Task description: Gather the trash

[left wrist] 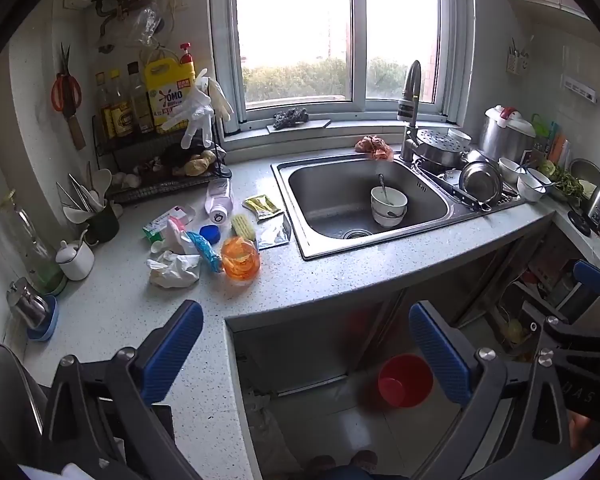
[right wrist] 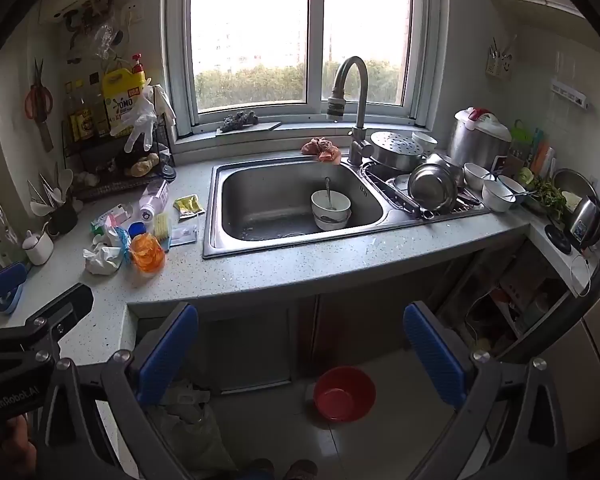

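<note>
A pile of trash lies on the grey counter [left wrist: 140, 312] left of the sink: a crumpled white tissue [left wrist: 174, 270], a blue wrapper [left wrist: 206, 254], an orange plastic cup [left wrist: 241, 258], a yellow sachet [left wrist: 262, 205], a silver foil packet [left wrist: 274, 234], a white bottle on its side [left wrist: 219, 200] and a pink-green box [left wrist: 168, 220]. The pile also shows in the right wrist view, with the tissue [right wrist: 102, 260] and orange cup [right wrist: 148, 254]. My left gripper [left wrist: 306, 354] is open and empty, well short of the pile. My right gripper [right wrist: 300, 354] is open and empty, below the counter edge.
A steel sink [left wrist: 324, 188] holds stacked bowls with a spoon [left wrist: 388, 204]. Dishes and pots [left wrist: 480, 172] crowd the drainer at right. A rack with bottles and gloves [left wrist: 160, 128] stands at back left. A red basin [right wrist: 344, 394] sits on the floor under the counter.
</note>
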A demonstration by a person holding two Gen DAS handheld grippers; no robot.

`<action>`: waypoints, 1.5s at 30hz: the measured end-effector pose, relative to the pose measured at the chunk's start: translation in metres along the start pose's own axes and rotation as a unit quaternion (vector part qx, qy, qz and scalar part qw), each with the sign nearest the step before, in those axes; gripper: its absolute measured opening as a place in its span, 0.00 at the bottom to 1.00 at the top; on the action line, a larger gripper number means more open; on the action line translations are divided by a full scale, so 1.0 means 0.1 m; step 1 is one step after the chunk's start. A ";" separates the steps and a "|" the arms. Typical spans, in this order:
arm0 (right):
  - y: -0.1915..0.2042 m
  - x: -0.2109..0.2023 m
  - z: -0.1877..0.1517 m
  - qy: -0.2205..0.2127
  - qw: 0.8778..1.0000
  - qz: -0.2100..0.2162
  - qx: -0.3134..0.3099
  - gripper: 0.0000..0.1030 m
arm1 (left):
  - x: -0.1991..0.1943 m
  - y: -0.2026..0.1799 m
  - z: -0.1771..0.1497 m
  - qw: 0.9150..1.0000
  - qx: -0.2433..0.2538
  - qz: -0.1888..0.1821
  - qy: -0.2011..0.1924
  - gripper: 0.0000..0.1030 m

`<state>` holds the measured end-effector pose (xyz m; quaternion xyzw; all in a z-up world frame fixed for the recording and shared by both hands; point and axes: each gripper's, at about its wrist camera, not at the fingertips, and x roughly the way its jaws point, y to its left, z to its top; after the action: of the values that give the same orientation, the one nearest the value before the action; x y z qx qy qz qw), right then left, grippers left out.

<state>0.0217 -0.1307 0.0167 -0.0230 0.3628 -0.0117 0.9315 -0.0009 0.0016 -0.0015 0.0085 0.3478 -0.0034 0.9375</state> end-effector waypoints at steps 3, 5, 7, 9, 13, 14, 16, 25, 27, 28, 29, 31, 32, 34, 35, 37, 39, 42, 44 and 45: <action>0.02 0.01 -0.02 0.002 1.000 -0.002 -0.005 1.00 | 0.02 -0.01 0.01 1.000 0.006 0.002 0.010 1.00; 0.03 0.02 -0.04 0.005 1.000 0.001 -0.005 1.00 | 0.04 -0.04 0.04 1.000 0.007 0.000 0.013 1.00; 0.01 -0.01 0.00 0.003 1.000 0.005 -0.004 1.00 | 0.05 -0.06 0.05 1.000 0.007 -0.003 0.015 1.00; 0.02 0.01 0.02 0.002 1.000 0.005 -0.005 1.00 | 0.05 -0.04 0.06 1.000 0.008 -0.004 0.015 1.00; 0.00 0.00 -0.03 -0.002 1.000 0.008 -0.006 1.00 | 0.06 -0.04 0.02 1.000 0.010 -0.004 0.015 1.00; 0.00 0.01 -0.03 0.001 1.000 0.009 -0.006 1.00 | 0.07 -0.04 0.02 1.000 0.011 -0.005 0.016 1.00; -0.02 0.02 -0.02 0.004 1.000 0.009 -0.007 1.00 | 0.08 -0.04 0.01 1.000 0.009 -0.007 0.018 1.00; -0.03 0.06 -0.01 0.011 1.000 0.018 -0.015 1.00 | 0.15 -0.04 0.04 1.000 0.010 -0.004 0.028 1.00; -0.03 0.07 0.00 0.014 1.000 0.020 -0.015 1.00 | 0.15 -0.04 0.05 0.999 0.010 -0.005 0.031 1.00; -0.03 0.07 0.01 0.015 1.000 0.021 -0.016 1.00 | 0.16 -0.05 0.05 0.999 0.010 -0.004 0.031 1.00; -0.03 0.08 0.01 0.016 1.000 0.021 -0.016 1.00 | 0.16 -0.05 0.05 0.999 0.010 -0.004 0.031 1.00; -0.04 0.08 0.02 0.016 0.999 0.023 -0.017 1.00 | 0.17 -0.05 0.05 0.999 0.009 -0.004 0.032 1.00; -0.04 0.09 0.02 0.017 0.999 0.023 -0.018 1.00 | 0.18 -0.06 0.05 0.999 0.008 -0.004 0.033 1.00; -0.03 0.10 0.02 0.019 0.999 0.022 -0.020 1.00 | 0.19 -0.06 0.04 0.999 0.007 -0.005 0.035 1.00; -0.03 0.11 0.02 0.020 0.999 0.022 -0.020 1.00 | 0.20 -0.06 0.04 0.999 0.007 -0.005 0.037 1.00; -0.03 0.12 0.02 0.021 0.999 0.021 -0.022 1.00 | 0.22 -0.06 0.04 0.999 0.006 -0.006 0.039 1.00; -0.03 0.13 0.01 0.023 0.999 0.022 -0.021 1.00 | 0.23 -0.06 0.04 0.999 0.007 -0.004 0.039 1.00; -0.03 0.13 0.01 0.025 0.999 0.025 -0.020 1.00 | 0.24 -0.06 0.04 0.999 0.007 -0.004 0.040 1.00; -0.02 0.14 0.02 0.024 0.999 0.025 -0.021 1.00 | 0.26 -0.05 0.04 0.999 0.004 -0.005 0.042 1.00; -0.01 0.14 0.02 0.024 0.999 0.025 -0.021 1.00 | 0.27 -0.04 0.04 0.999 0.002 -0.006 0.044 1.00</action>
<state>0.0338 -0.1325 0.0087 -0.0334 0.3855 0.0186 0.9219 0.0220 -0.0022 -0.0164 0.0086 0.3885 -0.0095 0.9214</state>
